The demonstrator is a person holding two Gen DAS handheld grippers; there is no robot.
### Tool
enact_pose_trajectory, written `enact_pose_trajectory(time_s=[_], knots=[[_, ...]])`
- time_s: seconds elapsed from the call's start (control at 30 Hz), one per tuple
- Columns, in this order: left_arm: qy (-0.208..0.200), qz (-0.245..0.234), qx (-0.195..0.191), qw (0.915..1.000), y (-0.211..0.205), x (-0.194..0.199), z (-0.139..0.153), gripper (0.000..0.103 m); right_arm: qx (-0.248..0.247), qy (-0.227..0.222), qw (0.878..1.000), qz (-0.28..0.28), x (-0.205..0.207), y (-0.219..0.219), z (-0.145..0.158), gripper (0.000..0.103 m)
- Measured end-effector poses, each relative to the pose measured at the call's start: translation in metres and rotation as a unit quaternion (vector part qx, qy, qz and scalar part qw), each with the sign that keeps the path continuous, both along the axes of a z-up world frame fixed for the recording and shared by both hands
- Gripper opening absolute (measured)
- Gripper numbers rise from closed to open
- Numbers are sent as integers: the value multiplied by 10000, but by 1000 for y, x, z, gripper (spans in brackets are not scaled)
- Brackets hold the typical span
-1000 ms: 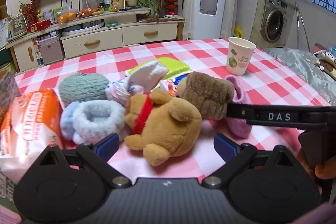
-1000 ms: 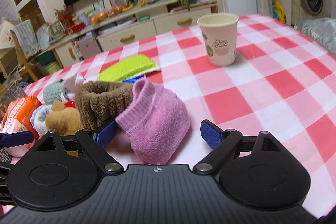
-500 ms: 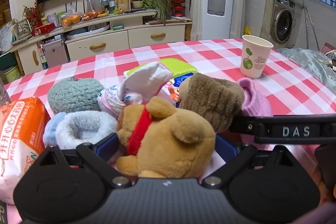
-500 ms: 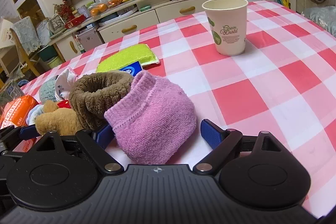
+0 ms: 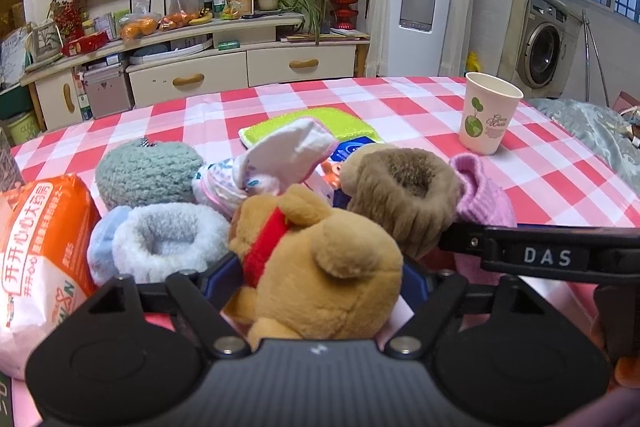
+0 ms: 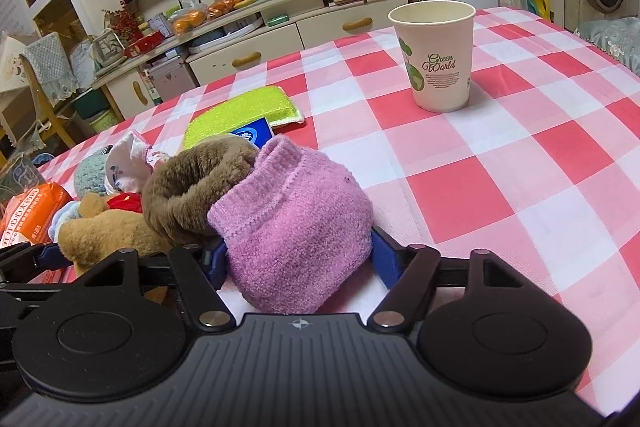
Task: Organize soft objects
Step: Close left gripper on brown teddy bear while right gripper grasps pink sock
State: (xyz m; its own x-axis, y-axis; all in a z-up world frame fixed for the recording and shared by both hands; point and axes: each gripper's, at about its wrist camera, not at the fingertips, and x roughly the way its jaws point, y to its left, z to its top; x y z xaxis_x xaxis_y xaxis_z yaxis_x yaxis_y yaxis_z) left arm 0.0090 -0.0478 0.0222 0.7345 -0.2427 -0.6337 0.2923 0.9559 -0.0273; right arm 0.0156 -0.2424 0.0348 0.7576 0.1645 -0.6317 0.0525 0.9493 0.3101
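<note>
The left gripper (image 5: 316,279) is seen with its jaws closing around a tan plush bear (image 5: 320,267), whose flanks are met by the blue pads. The right gripper (image 6: 298,259) is likewise closing, with a pink knitted sock (image 6: 296,223) between its pads and touched on both sides. "DAS" is printed on the right gripper's finger where it crosses the left wrist view.

Just beyond, a brown fleece cuff (image 5: 404,191) is pressed against the sock and the bear. A pale blue fluffy slipper (image 5: 160,243), a grey-green knitted ball (image 5: 148,171) and a white printed sock (image 5: 280,159) are shown fully only in the left wrist view, as is the Chinese lettering on an orange packet (image 5: 40,251).

Farther off, a lime-green sponge (image 6: 244,111) lies on the red-checked tablecloth (image 6: 500,187). "Green World" can be read on the paper cup (image 6: 436,55) in the right wrist view.
</note>
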Motion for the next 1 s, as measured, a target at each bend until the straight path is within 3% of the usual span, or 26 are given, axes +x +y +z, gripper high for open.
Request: enact_pose_trajectory(time_s=[0.43,1.0], knots=[[238,135,-427,9987,24,-15,9,76,-125,-166,9996,-173,-9,0,0,66],[71,110,-1010,9948,57,-36,38,76,-258,-424,9974,-523,-27,8,4,63]])
